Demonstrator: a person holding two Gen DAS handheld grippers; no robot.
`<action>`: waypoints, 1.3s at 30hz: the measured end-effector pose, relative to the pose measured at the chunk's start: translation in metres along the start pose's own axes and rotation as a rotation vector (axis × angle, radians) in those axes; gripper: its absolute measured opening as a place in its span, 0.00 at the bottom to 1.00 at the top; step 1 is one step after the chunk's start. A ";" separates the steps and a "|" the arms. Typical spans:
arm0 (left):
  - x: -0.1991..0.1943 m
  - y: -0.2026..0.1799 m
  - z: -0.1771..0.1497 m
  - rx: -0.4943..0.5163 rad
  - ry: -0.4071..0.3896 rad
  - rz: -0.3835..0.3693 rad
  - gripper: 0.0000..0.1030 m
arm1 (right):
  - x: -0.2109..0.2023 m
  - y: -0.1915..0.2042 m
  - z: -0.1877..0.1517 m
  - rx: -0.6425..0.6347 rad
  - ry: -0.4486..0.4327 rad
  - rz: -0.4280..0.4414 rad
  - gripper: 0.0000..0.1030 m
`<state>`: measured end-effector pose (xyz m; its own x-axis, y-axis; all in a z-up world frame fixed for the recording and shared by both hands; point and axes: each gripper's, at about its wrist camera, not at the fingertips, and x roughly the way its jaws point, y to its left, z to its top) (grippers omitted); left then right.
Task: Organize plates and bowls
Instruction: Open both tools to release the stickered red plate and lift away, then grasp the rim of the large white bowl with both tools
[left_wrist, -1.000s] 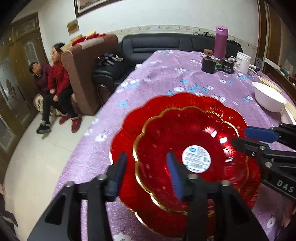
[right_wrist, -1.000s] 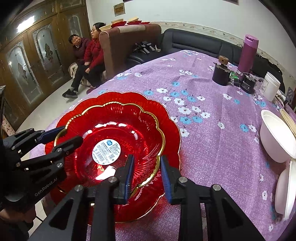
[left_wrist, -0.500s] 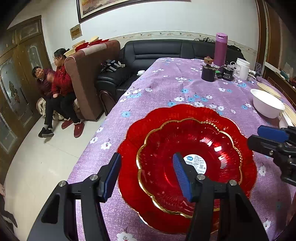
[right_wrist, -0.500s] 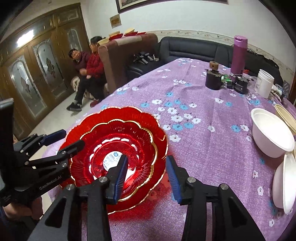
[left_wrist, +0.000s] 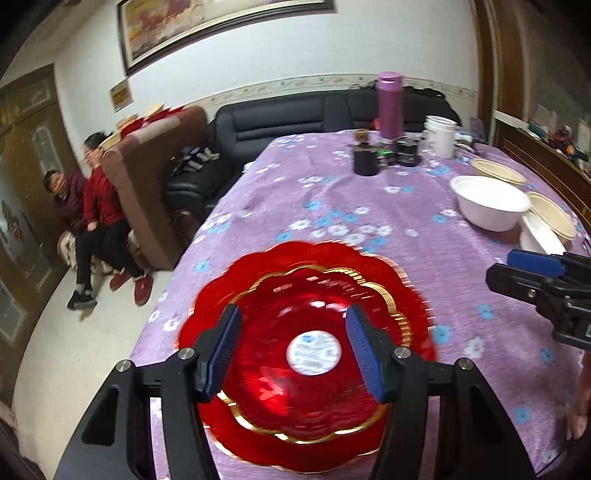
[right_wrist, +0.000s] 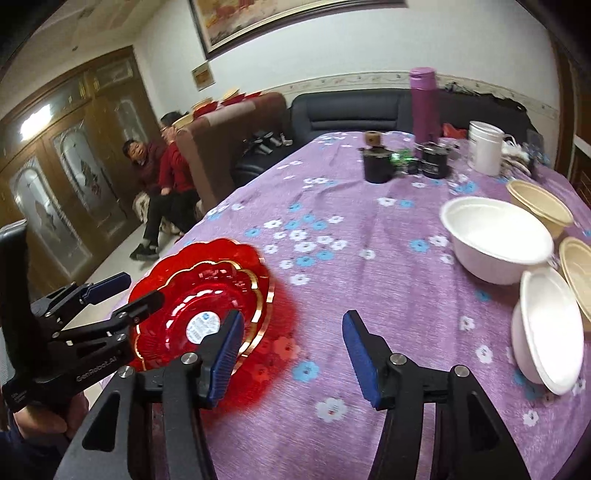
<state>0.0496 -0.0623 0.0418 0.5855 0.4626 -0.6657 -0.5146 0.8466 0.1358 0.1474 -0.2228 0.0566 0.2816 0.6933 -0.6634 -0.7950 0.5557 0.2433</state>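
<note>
Two red scalloped plates with gold rims are stacked, the smaller one (left_wrist: 295, 354) on the larger one (left_wrist: 332, 254), near the table's front left corner. The stack also shows in the right wrist view (right_wrist: 199, 291). My left gripper (left_wrist: 293, 354) is open and empty above the stack. My right gripper (right_wrist: 291, 354) is open and empty over bare cloth to the right of the stack. A white bowl (right_wrist: 495, 240), a tilted white bowl (right_wrist: 550, 332) and beige bowls (right_wrist: 539, 206) sit at the right.
A purple flowered cloth (right_wrist: 351, 229) covers the table. At its far end stand a purple flask (right_wrist: 424, 103), a white cup (right_wrist: 485, 151) and dark jars (right_wrist: 376, 166). Two people (right_wrist: 155, 173) sit beyond the left edge by a sofa.
Both grippers have opened wider and pulled back and up from the red plates. The right gripper has swung right, off the stack. The plates stay stacked on the table.
</note>
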 end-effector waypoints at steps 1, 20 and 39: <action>-0.002 -0.009 0.002 0.017 -0.003 -0.013 0.56 | -0.003 -0.007 -0.001 0.014 -0.004 -0.004 0.58; 0.009 -0.182 0.052 0.248 0.064 -0.302 0.56 | -0.103 -0.188 -0.038 0.417 -0.155 -0.172 0.58; 0.086 -0.265 0.075 0.274 0.176 -0.430 0.12 | -0.077 -0.255 -0.063 0.568 -0.112 -0.132 0.18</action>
<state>0.2831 -0.2268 0.0032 0.5813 0.0283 -0.8132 -0.0558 0.9984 -0.0052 0.2945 -0.4469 0.0011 0.4379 0.6285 -0.6428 -0.3457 0.7777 0.5250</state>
